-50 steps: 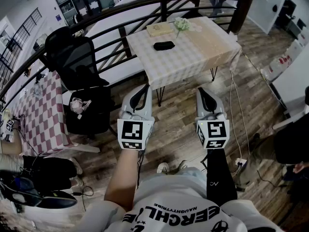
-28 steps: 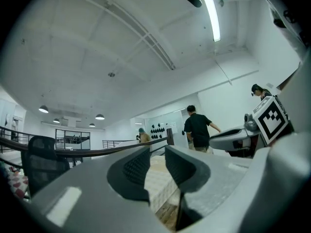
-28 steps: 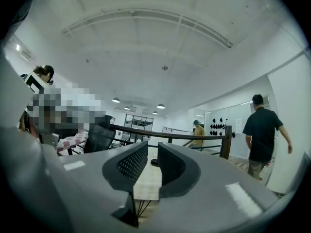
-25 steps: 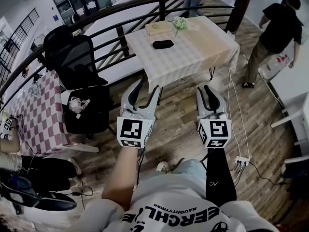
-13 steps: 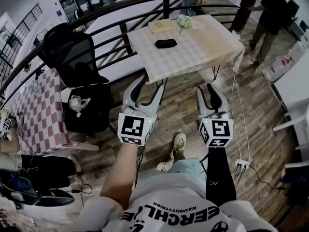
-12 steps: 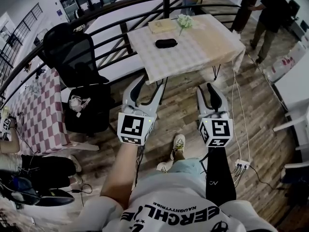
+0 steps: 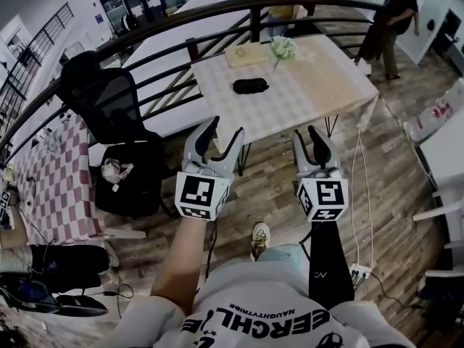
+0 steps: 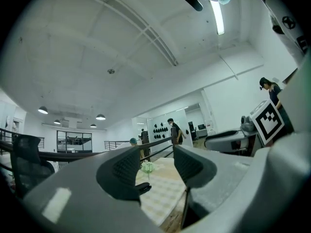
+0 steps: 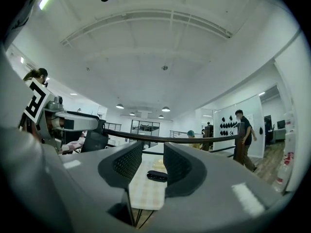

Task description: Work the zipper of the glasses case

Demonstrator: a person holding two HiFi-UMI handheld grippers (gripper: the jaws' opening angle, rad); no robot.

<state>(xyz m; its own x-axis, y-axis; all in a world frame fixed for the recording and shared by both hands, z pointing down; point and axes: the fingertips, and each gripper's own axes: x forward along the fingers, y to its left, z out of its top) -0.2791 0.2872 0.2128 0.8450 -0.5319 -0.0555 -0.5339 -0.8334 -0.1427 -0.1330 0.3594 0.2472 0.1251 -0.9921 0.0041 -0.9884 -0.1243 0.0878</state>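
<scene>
The black glasses case (image 7: 251,85) lies shut on a table with a checked cloth (image 7: 304,85), beyond both grippers. My left gripper (image 7: 223,138) hangs in the air short of the table's near edge, open and empty. My right gripper (image 7: 310,142) is level with it to the right, its jaws just opened wide with nothing between them. In the left gripper view the case (image 8: 143,188) peeks out beside the left jaw of the gripper (image 8: 154,166). The right gripper view shows the case (image 9: 157,176) far off, between the jaws of the gripper (image 9: 148,166).
A book (image 7: 245,54) and a small bunch of flowers (image 7: 283,47) lie behind the case. A dark railing (image 7: 217,13) curves behind the table. A black office chair (image 7: 109,100) and a pink checked table (image 7: 51,172) are at the left. People (image 7: 395,13) stand at the far right.
Both grippers have moved forward towards the table, which now looks nearer. The left jaws, narrow two seconds ago, stand wide. The person at the right has walked off to the back.
</scene>
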